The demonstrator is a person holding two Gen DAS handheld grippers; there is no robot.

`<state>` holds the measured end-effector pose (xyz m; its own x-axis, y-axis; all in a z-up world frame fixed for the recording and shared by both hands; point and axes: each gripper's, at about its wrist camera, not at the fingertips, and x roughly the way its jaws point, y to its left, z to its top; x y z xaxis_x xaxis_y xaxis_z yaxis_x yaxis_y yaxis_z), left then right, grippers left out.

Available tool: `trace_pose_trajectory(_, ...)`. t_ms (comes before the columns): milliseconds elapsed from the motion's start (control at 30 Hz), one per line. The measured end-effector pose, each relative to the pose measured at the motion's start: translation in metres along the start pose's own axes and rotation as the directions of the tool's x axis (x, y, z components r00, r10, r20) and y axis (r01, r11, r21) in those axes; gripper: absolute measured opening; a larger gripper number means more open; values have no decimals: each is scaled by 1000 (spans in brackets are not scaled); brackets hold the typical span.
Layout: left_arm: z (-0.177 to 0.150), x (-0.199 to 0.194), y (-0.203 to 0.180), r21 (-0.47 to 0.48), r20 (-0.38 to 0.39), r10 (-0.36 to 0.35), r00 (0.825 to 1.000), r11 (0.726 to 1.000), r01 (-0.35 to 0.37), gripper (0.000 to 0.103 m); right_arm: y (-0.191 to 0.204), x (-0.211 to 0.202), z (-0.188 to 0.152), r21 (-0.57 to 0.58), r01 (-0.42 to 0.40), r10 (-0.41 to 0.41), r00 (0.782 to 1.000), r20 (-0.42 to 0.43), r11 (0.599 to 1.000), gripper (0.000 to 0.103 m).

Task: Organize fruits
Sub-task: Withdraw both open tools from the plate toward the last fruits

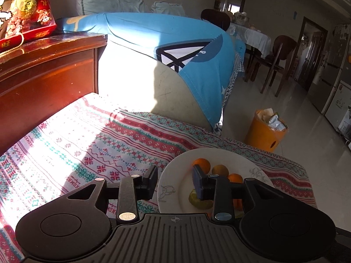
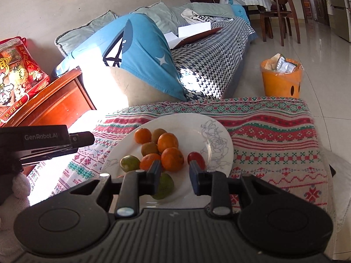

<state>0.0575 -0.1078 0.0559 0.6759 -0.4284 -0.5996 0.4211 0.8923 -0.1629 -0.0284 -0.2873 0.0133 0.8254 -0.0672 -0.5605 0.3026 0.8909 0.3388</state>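
Note:
A white plate [image 2: 188,122] sits on the patterned cloth [image 2: 267,135] and holds several oranges [image 2: 172,159], brownish kiwis [image 2: 149,148], two green fruits [image 2: 129,163] and a small red fruit [image 2: 196,157]. My right gripper [image 2: 174,173] is open just over the plate's near side, its fingertips flanking the near edge of one orange without touching it. My left gripper [image 1: 174,182] is open too, low over the plate's [image 1: 219,155] left rim, with nothing between its fingers. Its right finger hides part of the oranges [image 1: 202,164] and a green fruit [image 1: 198,201]. The left gripper's body [image 2: 43,140] shows at the left of the right wrist view.
A dark wooden cabinet [image 1: 43,65] with a red snack bag [image 1: 24,11] stands left of the cloth-covered table [image 1: 87,142]. Behind is a sofa with a blue cover [image 2: 142,50]. An orange waste bin [image 2: 282,83] stands on the tiled floor past the table's far edge.

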Motion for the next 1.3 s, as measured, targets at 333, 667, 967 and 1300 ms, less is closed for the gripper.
trace_pose_trajectory(333, -8, -37, 26, -53, -5, 66, 998, 996, -66, 41, 24, -12, -10, -67, -58, 57, 998, -20, 996, 30)
trace_pose_trajectory(667, -26, -59, 46, -82, -28, 141, 990, 986, -143, 42, 50, -13, -24, -136, -138, 130, 989, -63, 981, 30)
trace_pose_trajectory(967, -42, -62, 66, -86, -67, 187, 980, 978, -193, 42, 75, -2, -36, -176, -215, 198, 974, -111, 961, 30)
trace_pose_trajectory(1300, -51, -58, 83, -131, -111, 203, 973, 968, -217, 42, 98, 25, -46, -181, -215, 192, 972, -137, 960, 34)
